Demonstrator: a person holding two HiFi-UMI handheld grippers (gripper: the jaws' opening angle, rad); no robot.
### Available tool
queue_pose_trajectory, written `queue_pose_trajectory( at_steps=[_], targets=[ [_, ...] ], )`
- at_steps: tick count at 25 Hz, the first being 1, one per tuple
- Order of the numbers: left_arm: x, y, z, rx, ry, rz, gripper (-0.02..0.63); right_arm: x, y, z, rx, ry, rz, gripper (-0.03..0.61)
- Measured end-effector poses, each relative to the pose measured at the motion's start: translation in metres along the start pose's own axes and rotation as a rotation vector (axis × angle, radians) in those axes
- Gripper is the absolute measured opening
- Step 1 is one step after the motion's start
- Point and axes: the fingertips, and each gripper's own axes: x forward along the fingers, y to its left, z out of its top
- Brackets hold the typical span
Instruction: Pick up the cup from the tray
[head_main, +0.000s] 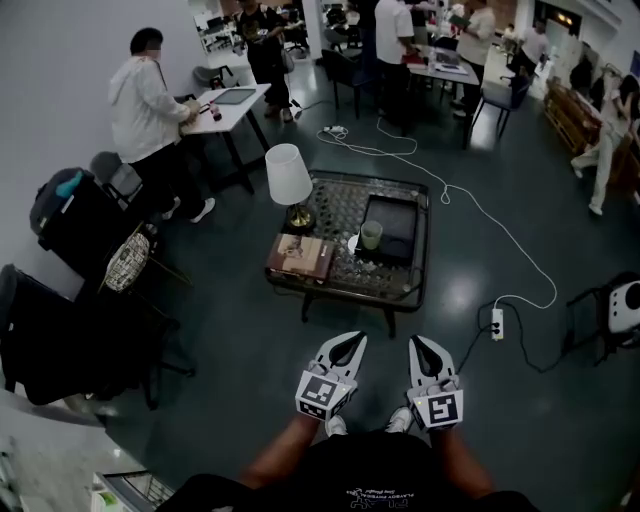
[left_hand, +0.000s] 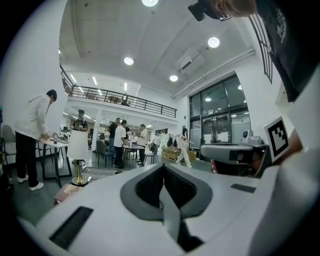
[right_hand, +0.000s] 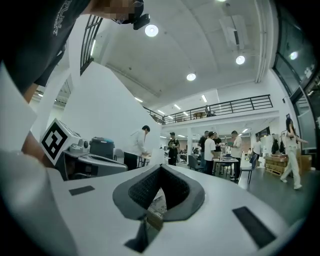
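Note:
A pale green cup (head_main: 371, 235) stands upright at the left edge of a dark tray (head_main: 398, 222) on a low glass-topped table (head_main: 330, 283). Both grippers hang near my body, well short of the table's front edge and apart from the cup. The left gripper (head_main: 352, 341) is shut with nothing in it, and its jaws meet at a point in the left gripper view (left_hand: 163, 167). Beside it, the right gripper (head_main: 418, 343) is also shut and empty, its tips closed together in the right gripper view (right_hand: 160, 168). Neither gripper view shows the cup.
A white-shaded lamp (head_main: 288, 178) and a book (head_main: 300, 256) sit on the table's left side. A power strip (head_main: 497, 322) with a white cable lies on the floor to the right. Dark chairs with bags (head_main: 70, 215) stand at left. Several people work at desks behind.

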Motion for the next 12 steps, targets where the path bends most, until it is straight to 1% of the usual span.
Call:
queue_pose_trajectory(
  at_steps=[6, 12],
  targets=[
    [-0.019, 0.009, -0.006, 0.001, 0.003, 0.005, 0.011, 0.002, 0.019, 0.002, 0.023, -0.031, 0.003, 0.009],
    [-0.036, 0.020, -0.011, 0.001, 0.006, -0.008, 0.011, 0.007, 0.042, 0.000, 0.027, -0.025, -0.015, 0.009]
  ],
)
